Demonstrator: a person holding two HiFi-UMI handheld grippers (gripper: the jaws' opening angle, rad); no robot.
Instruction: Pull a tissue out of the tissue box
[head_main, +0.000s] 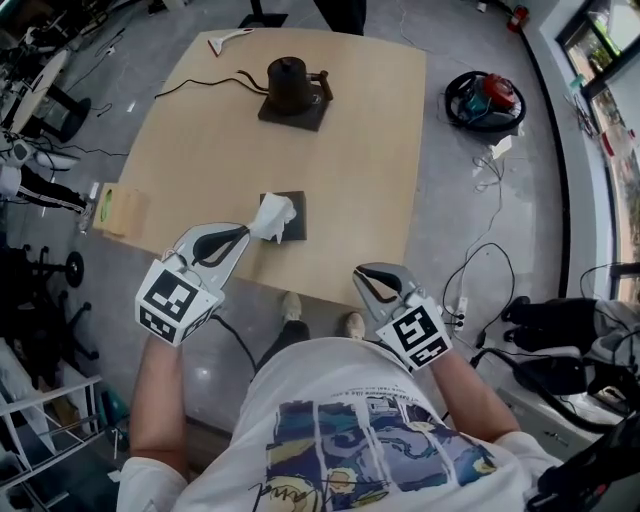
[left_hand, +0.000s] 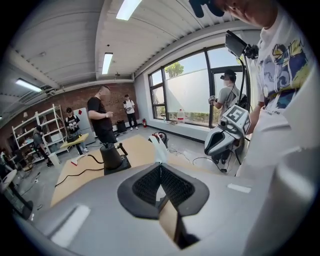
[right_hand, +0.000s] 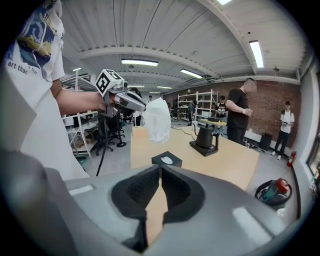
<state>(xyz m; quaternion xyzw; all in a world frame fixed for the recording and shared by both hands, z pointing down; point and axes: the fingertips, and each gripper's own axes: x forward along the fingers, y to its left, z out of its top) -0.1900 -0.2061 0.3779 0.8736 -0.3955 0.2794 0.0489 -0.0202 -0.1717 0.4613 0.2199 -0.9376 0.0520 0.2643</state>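
A black tissue box (head_main: 290, 215) stands near the front edge of the light wooden table (head_main: 350, 160). My left gripper (head_main: 247, 233) is shut on a white tissue (head_main: 272, 217), held just left of and above the box. In the right gripper view the tissue (right_hand: 157, 120) hangs from the left gripper (right_hand: 131, 103), clear of the box (right_hand: 167, 161), whose top slot shows white. In the left gripper view the tissue (left_hand: 160, 150) sticks out beyond the closed pads. My right gripper (head_main: 372, 283) hovers off the table's front edge, shut, with nothing held.
A black kettle on a dark base (head_main: 290, 85) with a black cable (head_main: 200, 85) sits at the far side of the table. A small wooden box (head_main: 120, 210) stands off the table's left edge. Cables and a round device (head_main: 485, 100) lie on the floor at right. Several people stand in the background.
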